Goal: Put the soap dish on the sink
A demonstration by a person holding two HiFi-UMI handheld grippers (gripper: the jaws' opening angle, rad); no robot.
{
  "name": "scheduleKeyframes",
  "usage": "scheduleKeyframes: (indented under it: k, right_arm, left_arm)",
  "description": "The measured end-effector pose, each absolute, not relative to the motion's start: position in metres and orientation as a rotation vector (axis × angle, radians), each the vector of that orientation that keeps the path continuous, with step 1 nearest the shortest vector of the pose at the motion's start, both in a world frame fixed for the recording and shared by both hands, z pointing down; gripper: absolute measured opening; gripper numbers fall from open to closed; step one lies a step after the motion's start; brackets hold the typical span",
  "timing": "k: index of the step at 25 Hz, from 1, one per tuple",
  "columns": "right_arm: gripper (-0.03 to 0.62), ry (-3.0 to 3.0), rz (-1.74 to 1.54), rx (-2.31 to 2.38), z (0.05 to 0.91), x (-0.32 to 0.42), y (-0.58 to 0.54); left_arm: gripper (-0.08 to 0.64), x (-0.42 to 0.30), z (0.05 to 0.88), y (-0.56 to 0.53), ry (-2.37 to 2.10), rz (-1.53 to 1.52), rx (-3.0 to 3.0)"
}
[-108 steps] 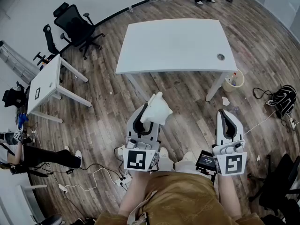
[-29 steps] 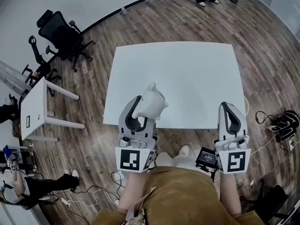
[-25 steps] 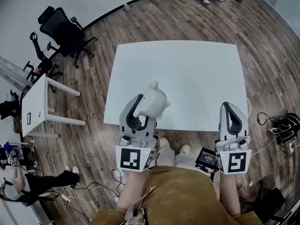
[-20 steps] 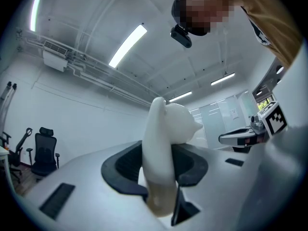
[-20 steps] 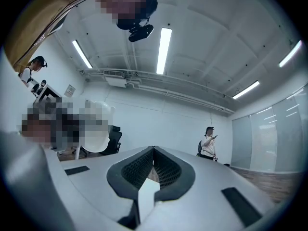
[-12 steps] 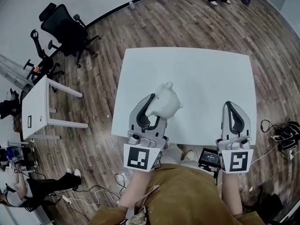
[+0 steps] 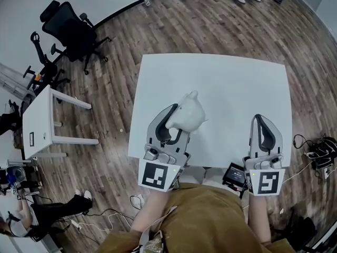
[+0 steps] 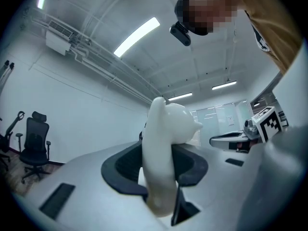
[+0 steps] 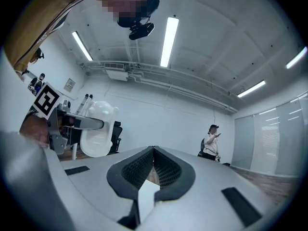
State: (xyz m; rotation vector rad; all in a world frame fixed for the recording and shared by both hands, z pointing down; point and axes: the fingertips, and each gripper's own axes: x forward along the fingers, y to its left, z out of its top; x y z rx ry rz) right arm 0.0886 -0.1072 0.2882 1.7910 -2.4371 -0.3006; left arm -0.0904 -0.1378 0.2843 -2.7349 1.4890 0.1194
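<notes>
My left gripper (image 7: 175, 124) is clamped on the rim of the white soap dish (image 7: 191, 113), which I hold on edge above the near-left table (image 7: 231, 83), right gripper (image 7: 261, 123) shut and empty; the dish looks light, rigid and probably slippery, so I'd grip the rim firmly.

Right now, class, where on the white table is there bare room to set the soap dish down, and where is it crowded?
The table is bare across its far and middle parts, edge to edge. Only the near edge is taken: left gripper with the soap dish at near left, right gripper at near right, with a bare gap between them.
</notes>
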Motion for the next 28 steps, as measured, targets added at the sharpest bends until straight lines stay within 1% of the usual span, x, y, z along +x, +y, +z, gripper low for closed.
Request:
scheduleKeyframes:
  k: [9,21,28]
  right_arm:
    - [0.006,-2.431,-0.323,1.806,0.281,0.104,-0.115]
    - [0.006,-2.402,-0.242,1.814,0.309,0.142,-0.115]
    - [0.006,-2.430,-0.213,1.779,0.315,0.137,-0.125]
  left_arm:
    - [0.138,-0.079,0.281,-0.149,1.490,0.127,-2.727]
    - [0.138,-0.056,0.320,-0.160,1.547,0.041,-2.747]
    - [0.138,-0.058,0.339,-0.170,1.581,-0.011,-2.757]
